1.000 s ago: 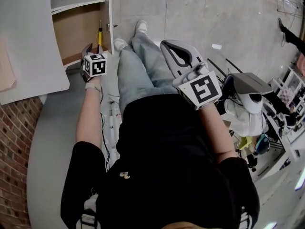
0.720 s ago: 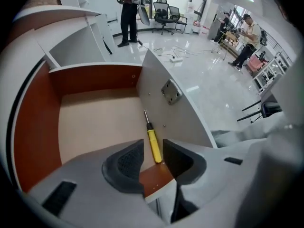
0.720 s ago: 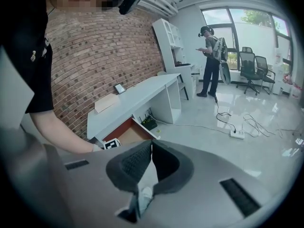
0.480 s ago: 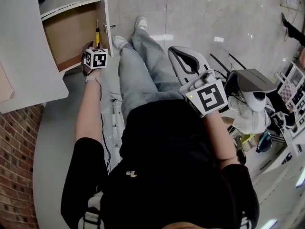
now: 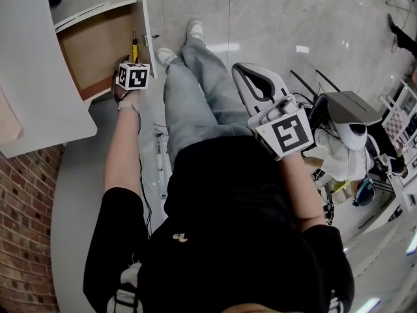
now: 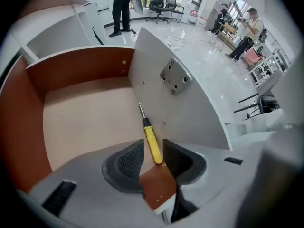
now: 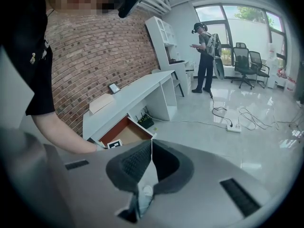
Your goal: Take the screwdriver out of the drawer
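The screwdriver (image 6: 150, 139) lies in the drawer (image 6: 80, 122) along its right wall, its handle end between the left gripper's (image 6: 153, 158) jaws.

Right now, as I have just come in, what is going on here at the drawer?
A person holds a gripper in each hand. The left claw is at the open drawer, its jaws apart on either side of the yellow handle of the screwdriver, which lies on the drawer floor beside the white panel. It is not gripped yet. The right claw is shut, empty, and held away from the drawer.
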Available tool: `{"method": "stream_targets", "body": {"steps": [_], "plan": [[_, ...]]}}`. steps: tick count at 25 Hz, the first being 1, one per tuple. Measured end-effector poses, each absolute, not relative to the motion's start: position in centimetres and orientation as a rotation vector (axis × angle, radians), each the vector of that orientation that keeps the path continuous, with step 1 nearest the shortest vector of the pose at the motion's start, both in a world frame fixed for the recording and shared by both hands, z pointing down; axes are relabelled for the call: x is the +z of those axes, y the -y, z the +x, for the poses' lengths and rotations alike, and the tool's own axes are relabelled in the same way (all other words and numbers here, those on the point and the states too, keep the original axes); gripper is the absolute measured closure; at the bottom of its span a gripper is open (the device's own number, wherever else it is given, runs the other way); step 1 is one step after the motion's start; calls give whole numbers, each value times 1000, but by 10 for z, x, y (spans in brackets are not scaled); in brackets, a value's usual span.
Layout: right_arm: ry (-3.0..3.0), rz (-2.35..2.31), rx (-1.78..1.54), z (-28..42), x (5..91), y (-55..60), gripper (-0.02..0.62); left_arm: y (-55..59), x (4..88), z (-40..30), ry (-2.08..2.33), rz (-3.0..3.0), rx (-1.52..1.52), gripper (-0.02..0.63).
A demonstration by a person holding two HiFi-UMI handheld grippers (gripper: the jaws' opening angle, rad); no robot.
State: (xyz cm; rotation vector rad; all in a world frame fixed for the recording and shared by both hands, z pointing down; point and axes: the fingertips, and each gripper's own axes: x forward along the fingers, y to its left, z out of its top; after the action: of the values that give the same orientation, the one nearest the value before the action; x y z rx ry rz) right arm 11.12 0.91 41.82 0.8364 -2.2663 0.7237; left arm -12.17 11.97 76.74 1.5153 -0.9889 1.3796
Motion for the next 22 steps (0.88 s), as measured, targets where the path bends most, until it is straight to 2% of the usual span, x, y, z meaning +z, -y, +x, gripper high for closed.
{"method": "stream_targets", "body": {"steps": [13,22], "plan": [[2203,873,771,122,430,-5,583,-117,801,-121,738,1607,1482,494],[2193,891,783,126,438,-4,583,-122,825,-125,757,1529,1520,494]]}}
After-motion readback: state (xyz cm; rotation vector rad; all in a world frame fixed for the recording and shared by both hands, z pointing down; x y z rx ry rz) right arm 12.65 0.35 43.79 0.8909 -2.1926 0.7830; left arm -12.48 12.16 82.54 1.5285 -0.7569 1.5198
